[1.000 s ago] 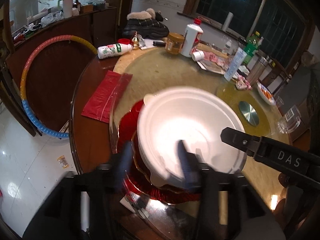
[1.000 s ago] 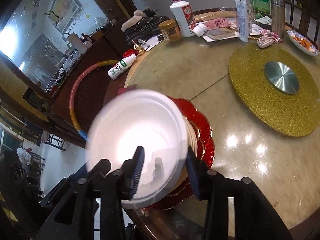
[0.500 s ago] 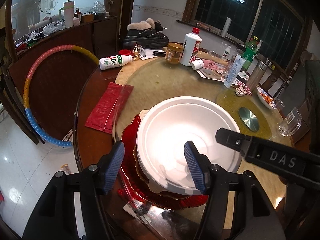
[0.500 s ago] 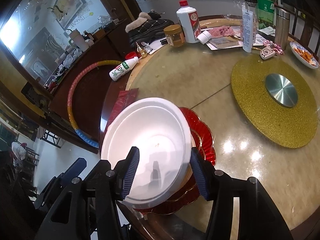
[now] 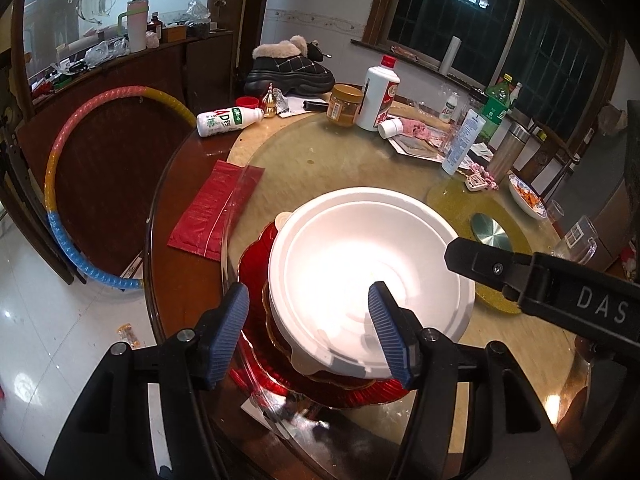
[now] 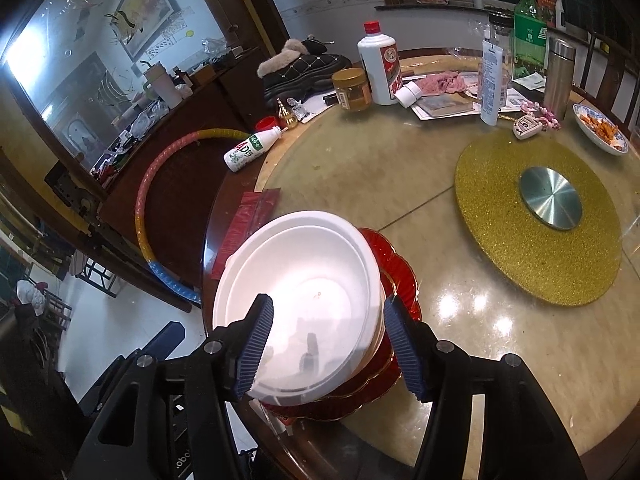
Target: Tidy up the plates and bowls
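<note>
A white foam bowl (image 5: 360, 248) sits on a stack of red, gold-rimmed plates (image 5: 256, 264) near the front edge of the round table. My left gripper (image 5: 308, 332) is open and straddles the bowl's near left rim, one pad over the inside and one outside, neither pressing. In the right wrist view the bowl (image 6: 308, 272) rests on the same red plates (image 6: 400, 264). My right gripper (image 6: 328, 348) has its jaws opening around the near rim, with the pads clear of it. The right gripper's black finger (image 5: 540, 280) reaches over the bowl's right side.
A red plastic bag (image 5: 216, 208) lies left of the stack and a milk bottle (image 5: 226, 120) lies on its side behind it. A gold turntable (image 6: 536, 216) sits to the right. Bottles, a jar (image 6: 352, 90) and a food dish (image 6: 600, 128) line the far side. A hula hoop (image 5: 68, 216) leans beyond the table.
The white bowl was blurred and offset to the left; it now rests still on the plate stack. Both pairs of jaws have spread wider. The right gripper has lifted a little.
</note>
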Demonstrator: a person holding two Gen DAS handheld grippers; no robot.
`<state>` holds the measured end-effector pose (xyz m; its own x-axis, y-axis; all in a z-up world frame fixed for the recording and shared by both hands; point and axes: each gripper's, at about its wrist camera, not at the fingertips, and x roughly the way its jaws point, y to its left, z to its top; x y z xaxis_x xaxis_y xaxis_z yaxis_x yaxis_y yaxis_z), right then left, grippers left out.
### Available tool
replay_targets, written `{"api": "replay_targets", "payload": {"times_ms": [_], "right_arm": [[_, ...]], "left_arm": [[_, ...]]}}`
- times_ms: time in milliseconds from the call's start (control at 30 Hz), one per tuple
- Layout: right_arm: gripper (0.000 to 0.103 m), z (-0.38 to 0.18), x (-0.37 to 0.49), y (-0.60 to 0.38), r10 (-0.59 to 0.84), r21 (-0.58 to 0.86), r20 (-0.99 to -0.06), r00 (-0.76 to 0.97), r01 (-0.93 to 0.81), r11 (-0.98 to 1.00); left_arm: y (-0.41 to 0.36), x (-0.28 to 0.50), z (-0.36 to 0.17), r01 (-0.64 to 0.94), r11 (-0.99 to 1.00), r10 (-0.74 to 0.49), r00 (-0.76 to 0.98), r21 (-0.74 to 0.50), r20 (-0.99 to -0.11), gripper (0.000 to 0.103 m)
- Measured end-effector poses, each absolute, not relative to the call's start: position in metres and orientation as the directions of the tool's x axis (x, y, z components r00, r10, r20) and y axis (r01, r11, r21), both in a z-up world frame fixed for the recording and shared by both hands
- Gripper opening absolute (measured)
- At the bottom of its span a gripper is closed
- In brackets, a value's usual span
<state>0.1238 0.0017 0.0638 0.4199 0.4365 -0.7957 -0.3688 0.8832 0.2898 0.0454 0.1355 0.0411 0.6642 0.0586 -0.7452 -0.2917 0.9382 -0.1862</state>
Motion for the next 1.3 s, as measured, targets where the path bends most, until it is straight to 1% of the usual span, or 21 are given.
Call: {"api": "replay_targets", "payload": {"times_ms": [100,233,267,300,333,400,467,500,600,667,733,800,933,1000,1067,1167,1300], "right_arm": [[0.061,0.066,0.121,-0.001,0.438,0.289,-0.792,0.425,-0.370,0.883],[0.073,0.069,0.115,-0.007,0.456,0.297,-0.780,0.428,-0.388,0.872],[0.079,0.070,0.112,-0.008,0.463,0.297,-0.777,0.427,-0.400,0.867],[0.082,0.070,0.108,-0.011,0.468,0.290,-0.773,0.429,-0.417,0.861],[0.087,0.069,0.104,-0.013,0.468,0.281,-0.771,0.432,-0.428,0.859],[0.089,0.068,0.094,-0.020,0.459,0.251,-0.768,0.447,-0.449,0.857],[0.096,0.063,0.086,-0.025,0.452,0.227,-0.770,0.451,-0.469,0.853],[0.098,0.061,0.082,-0.028,0.449,0.213,-0.771,0.451,-0.482,0.850],[0.099,0.058,0.071,-0.041,0.443,0.178,-0.760,0.475,-0.504,0.845],[0.100,0.058,0.063,-0.049,0.431,0.139,-0.750,0.502,-0.518,0.844],[0.102,0.057,0.052,-0.056,0.413,0.075,-0.737,0.535,-0.542,0.837],[0.102,0.053,0.042,-0.058,0.410,0.023,-0.724,0.554,-0.575,0.818],[0.102,0.033,0.026,-0.058,0.393,-0.062,-0.731,0.558,-0.627,0.776],[0.102,0.026,0.022,-0.058,0.392,-0.069,-0.739,0.548,-0.640,0.766],[0.102,0.023,0.019,-0.058,0.406,-0.057,-0.738,0.539,-0.650,0.758],[0.102,0.024,0.015,-0.058,0.420,-0.058,-0.728,0.541,-0.660,0.749],[0.102,0.026,0.011,-0.056,0.430,-0.069,-0.720,0.545,-0.672,0.738]], "left_arm": [[0.133,0.042,0.041,-0.294,0.938,0.062,0.659,-0.181,-0.750,0.061],[0.128,0.035,0.043,-0.293,0.942,0.074,0.660,-0.165,-0.747,0.061],[0.126,0.030,0.044,-0.292,0.944,0.085,0.666,-0.155,-0.741,0.066],[0.125,0.025,0.045,-0.295,0.945,0.099,0.673,-0.143,-0.733,0.072],[0.123,0.019,0.046,-0.303,0.943,0.117,0.682,-0.133,-0.722,0.084],[0.121,0.010,0.049,-0.311,0.943,0.145,0.706,-0.120,-0.693,0.086],[0.117,0.006,0.049,-0.296,0.950,0.146,0.709,-0.103,-0.690,0.087],[0.114,0.005,0.048,-0.288,0.953,0.140,0.704,-0.100,-0.696,0.088],[0.107,0.005,0.042,-0.282,0.958,0.156,0.683,-0.060,-0.714,0.092],[0.102,0.003,0.039,-0.281,0.959,0.174,0.670,-0.030,-0.721,0.100],[0.098,0.000,0.037,-0.278,0.960,0.179,0.675,-0.022,-0.715,0.101],[0.096,-0.004,0.037,-0.264,0.964,0.159,0.684,-0.039,-0.712,0.103],[0.097,-0.007,0.034,-0.254,0.963,0.118,0.688,-0.085,-0.716,0.103],[0.096,-0.004,0.032,-0.252,0.964,0.111,0.680,-0.088,-0.725,0.103],[0.093,-0.003,0.032,-0.250,0.965,0.119,0.674,-0.074,-0.729,0.103],[0.086,-0.004,0.032,-0.262,0.965,0.167,0.669,-0.020,-0.724,0.103],[0.084,-0.005,0.032,-0.258,0.966,0.168,0.673,-0.016,-0.720,0.103]]}}
